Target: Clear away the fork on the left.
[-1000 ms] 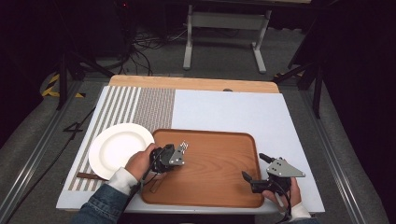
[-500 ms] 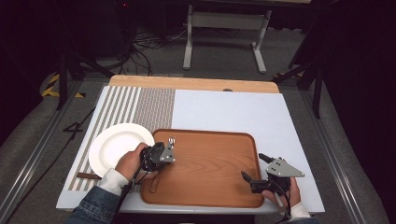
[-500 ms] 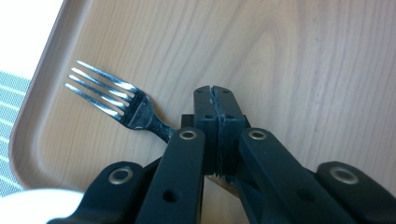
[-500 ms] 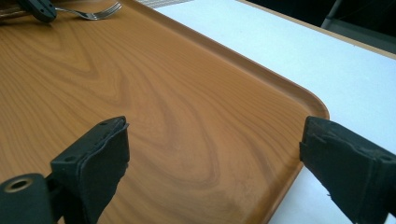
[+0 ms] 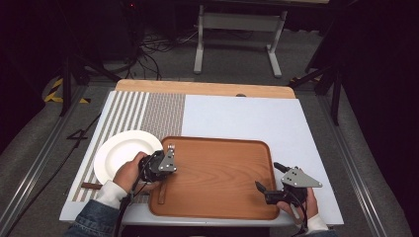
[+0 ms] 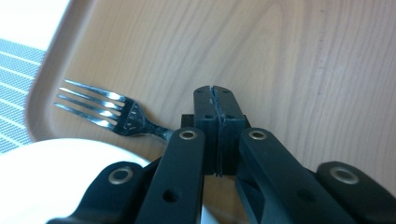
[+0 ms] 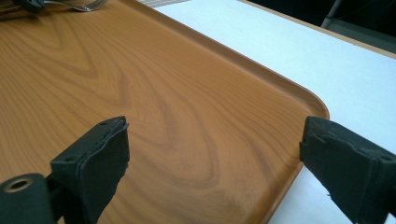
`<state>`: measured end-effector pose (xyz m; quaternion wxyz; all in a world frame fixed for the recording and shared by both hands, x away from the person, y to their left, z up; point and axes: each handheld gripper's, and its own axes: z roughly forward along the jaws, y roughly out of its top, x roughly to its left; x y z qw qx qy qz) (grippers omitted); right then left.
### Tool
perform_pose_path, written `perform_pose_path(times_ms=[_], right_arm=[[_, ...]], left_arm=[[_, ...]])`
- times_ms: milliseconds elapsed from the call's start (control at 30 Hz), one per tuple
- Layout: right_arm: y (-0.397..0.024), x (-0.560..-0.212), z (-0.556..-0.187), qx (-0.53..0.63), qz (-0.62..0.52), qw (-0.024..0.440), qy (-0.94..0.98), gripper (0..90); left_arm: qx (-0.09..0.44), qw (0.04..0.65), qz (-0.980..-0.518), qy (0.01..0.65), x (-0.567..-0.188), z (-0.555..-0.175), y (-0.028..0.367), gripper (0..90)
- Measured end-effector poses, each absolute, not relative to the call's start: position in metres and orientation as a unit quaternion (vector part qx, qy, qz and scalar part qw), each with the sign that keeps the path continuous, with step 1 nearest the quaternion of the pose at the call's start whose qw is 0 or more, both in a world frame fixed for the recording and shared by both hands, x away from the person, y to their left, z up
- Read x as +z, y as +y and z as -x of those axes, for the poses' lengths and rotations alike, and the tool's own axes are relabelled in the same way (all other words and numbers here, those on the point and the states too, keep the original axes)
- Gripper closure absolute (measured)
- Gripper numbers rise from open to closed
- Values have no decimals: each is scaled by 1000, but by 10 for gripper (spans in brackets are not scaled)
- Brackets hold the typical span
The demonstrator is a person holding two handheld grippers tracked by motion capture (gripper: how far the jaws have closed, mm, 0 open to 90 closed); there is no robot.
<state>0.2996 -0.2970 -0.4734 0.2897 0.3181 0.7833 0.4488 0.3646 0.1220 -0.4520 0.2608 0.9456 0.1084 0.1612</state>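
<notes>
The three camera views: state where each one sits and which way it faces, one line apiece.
High view: fixed above the person's side, facing forward and down on the table; both hands, left gripper and right gripper show.
Left gripper view: rides the left gripper, looking along shut jaws at the fork.
Right gripper view: rides the right gripper, looking between open jaws across the tray's corner.
Shared: all three views show the wooden tray.

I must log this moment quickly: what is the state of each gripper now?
Left gripper: closed on the silver metal fork.
Right gripper: open, holding nothing, at the brown wooden tray.
</notes>
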Motion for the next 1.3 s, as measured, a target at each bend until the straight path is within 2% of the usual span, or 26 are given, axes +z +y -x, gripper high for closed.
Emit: perform_pose_path(times_ms=[533, 867, 1000, 1300], right_arm=[[-298, -471, -297, 454, -319, 293, 778, 93], [-294, -466, -294, 456, -307, 302, 779, 93], [-290, -464, -291, 457, -299, 304, 781, 93], [-283, -460, -287, 456, -281, 309, 786, 92]], left_arm=[[205, 356, -908, 80, -434, -355, 130, 897], [237, 415, -876, 71, -419, -348, 145, 834], [252, 430, -864, 67, -413, -341, 155, 780], [275, 448, -847, 84, -412, -330, 179, 582]])
